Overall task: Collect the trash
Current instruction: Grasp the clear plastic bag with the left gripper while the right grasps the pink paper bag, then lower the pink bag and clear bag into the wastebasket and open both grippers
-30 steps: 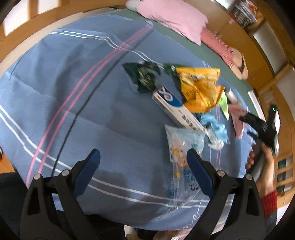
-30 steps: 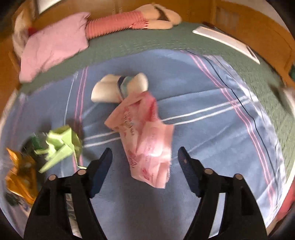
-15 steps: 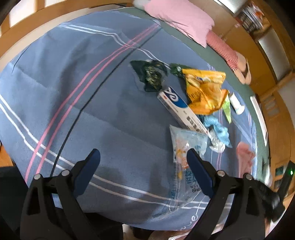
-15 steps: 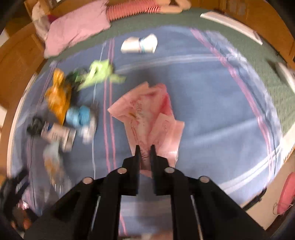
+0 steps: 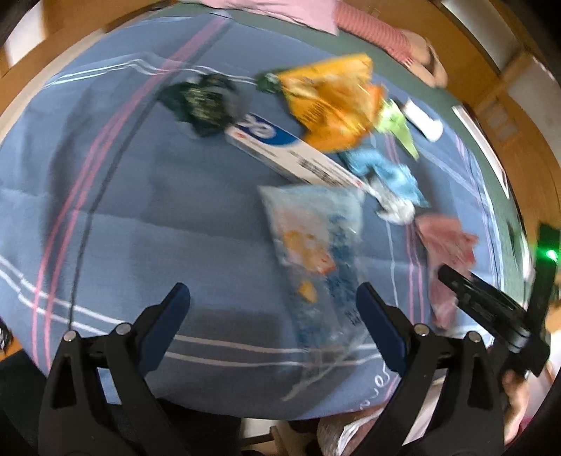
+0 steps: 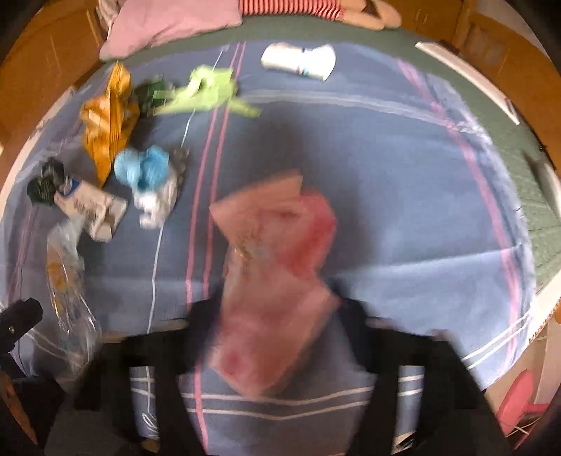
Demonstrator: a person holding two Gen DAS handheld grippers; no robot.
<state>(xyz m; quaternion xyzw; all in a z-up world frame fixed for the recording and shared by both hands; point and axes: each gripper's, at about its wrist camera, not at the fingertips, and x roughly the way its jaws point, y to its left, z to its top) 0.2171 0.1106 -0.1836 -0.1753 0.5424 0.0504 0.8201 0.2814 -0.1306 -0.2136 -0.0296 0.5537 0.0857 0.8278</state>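
A crumpled pink wrapper [image 6: 277, 280] lies on the blue striped blanket [image 6: 403, 182] between the blurred fingers of my right gripper [image 6: 273, 312]. Its jaws are opening and the pads stand clear of the wrapper. My left gripper [image 5: 271, 294] is open above a clear plastic bag [image 5: 315, 245], whose near end lies between its fingers. Beyond it lie a white and blue box [image 5: 287, 151], an orange snack bag [image 5: 333, 105], a dark green wrapper [image 5: 203, 101], a blue wrapper [image 5: 385, 168] and a lime green scrap [image 5: 396, 122]. The left wrist view shows the right gripper [image 5: 452, 280] at the pink wrapper [image 5: 445, 242].
A white roll [image 6: 298, 59] lies at the far side of the blanket. A pink pillow [image 6: 168, 21] and a white flat strip [image 6: 466, 77] rest on the green bedcover near the wooden frame. The bed's near edge is just below both grippers. A pink stool [image 6: 522, 396] stands on the floor.
The right gripper shut on the pink wrapper, dragged it towards the near edge, and its jaws have now parted again. The left gripper has shifted closer to the clear bag.
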